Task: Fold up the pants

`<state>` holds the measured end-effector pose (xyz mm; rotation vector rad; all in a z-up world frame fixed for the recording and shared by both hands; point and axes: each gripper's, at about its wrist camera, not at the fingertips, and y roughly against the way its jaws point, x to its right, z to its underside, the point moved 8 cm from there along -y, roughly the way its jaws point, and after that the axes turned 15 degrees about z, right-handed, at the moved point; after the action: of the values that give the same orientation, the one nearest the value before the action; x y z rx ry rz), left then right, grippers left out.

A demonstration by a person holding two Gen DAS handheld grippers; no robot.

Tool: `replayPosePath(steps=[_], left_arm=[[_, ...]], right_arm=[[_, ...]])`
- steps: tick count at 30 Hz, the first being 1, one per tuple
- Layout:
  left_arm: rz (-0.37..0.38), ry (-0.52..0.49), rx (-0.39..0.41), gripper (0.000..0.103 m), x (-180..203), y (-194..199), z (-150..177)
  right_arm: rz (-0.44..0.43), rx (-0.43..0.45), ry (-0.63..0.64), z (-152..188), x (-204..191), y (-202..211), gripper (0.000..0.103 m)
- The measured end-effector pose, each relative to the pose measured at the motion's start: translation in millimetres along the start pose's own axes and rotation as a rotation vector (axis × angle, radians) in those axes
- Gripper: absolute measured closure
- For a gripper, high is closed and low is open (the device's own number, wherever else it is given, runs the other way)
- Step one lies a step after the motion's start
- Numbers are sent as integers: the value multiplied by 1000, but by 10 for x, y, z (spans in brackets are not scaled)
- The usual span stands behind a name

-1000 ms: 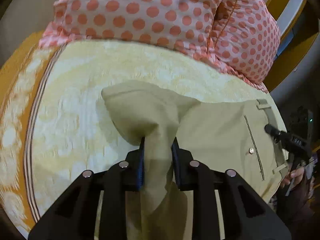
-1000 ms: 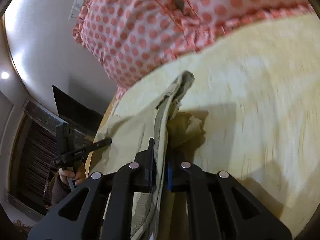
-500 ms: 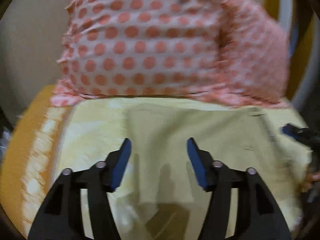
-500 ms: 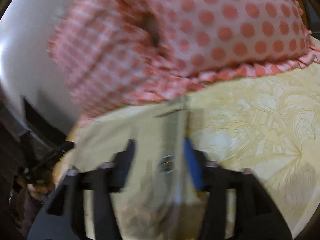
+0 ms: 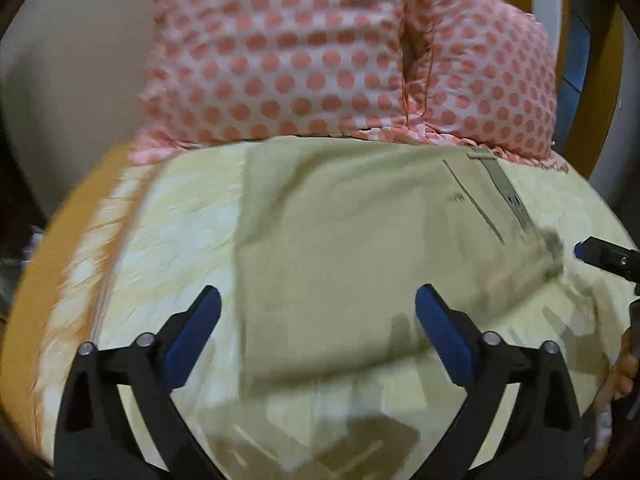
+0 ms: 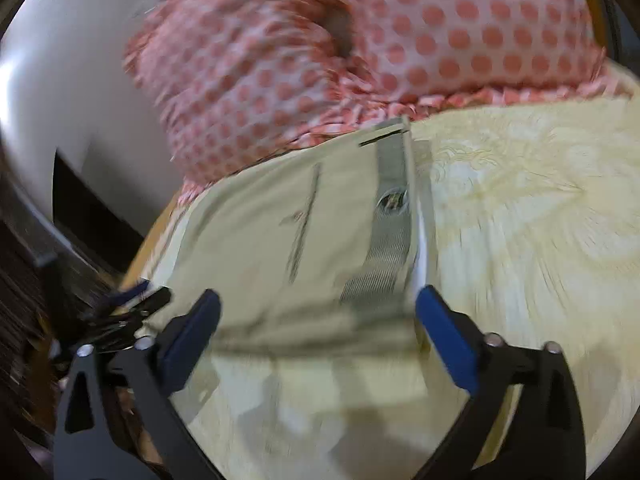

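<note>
Left gripper (image 5: 316, 312) spread wide, holding nothing; right gripper (image 6: 318, 314) likewise spread and empty; just ahead of both, the folded pants (image 5: 340, 248) lie flat on the yellow bedspread (image 5: 180, 216); beyond, a polka-dot pillow (image 5: 288, 64).

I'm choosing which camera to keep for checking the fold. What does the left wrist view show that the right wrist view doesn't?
Only the left wrist view shows the folded left edge of the pants and the orange border of the bedspread. Only the right wrist view shows the waistband with its button close up, and the white wall. Both show the pants lying flat, the back pocket slit, the dotted pillows and an open gripper, left and right, holding nothing.
</note>
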<state>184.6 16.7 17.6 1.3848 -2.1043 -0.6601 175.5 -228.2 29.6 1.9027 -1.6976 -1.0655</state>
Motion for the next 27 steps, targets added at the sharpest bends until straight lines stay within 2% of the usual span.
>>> replayPosePath(steps=[3, 5, 9, 10, 16, 17, 21, 27], left_arm=[[-69, 1, 10, 2, 99, 252, 455], [-120, 0, 2, 2, 119, 293, 640], [-168, -3, -6, 2, 80, 304, 827], [-168, 8, -18, 2, 53, 270, 859], [-89, 78, 38, 2, -21, 275, 955], [-91, 61, 46, 2, -12, 276, 961], [-90, 58, 66, 2, 3, 281, 968], [-88, 56, 70, 2, 1, 280, 967]], right_arm=[[81, 59, 89, 320, -127, 139, 1], [135, 68, 125, 543, -148, 162, 1], [189, 70, 159, 763, -268, 68, 1], [203, 71, 167, 781, -307, 50, 1], [319, 135, 237, 920, -343, 62, 1], [338, 144, 251, 943, -361, 58, 1], [344, 206, 228, 977, -348, 95, 1], [346, 221, 226, 974, -340, 101, 1]])
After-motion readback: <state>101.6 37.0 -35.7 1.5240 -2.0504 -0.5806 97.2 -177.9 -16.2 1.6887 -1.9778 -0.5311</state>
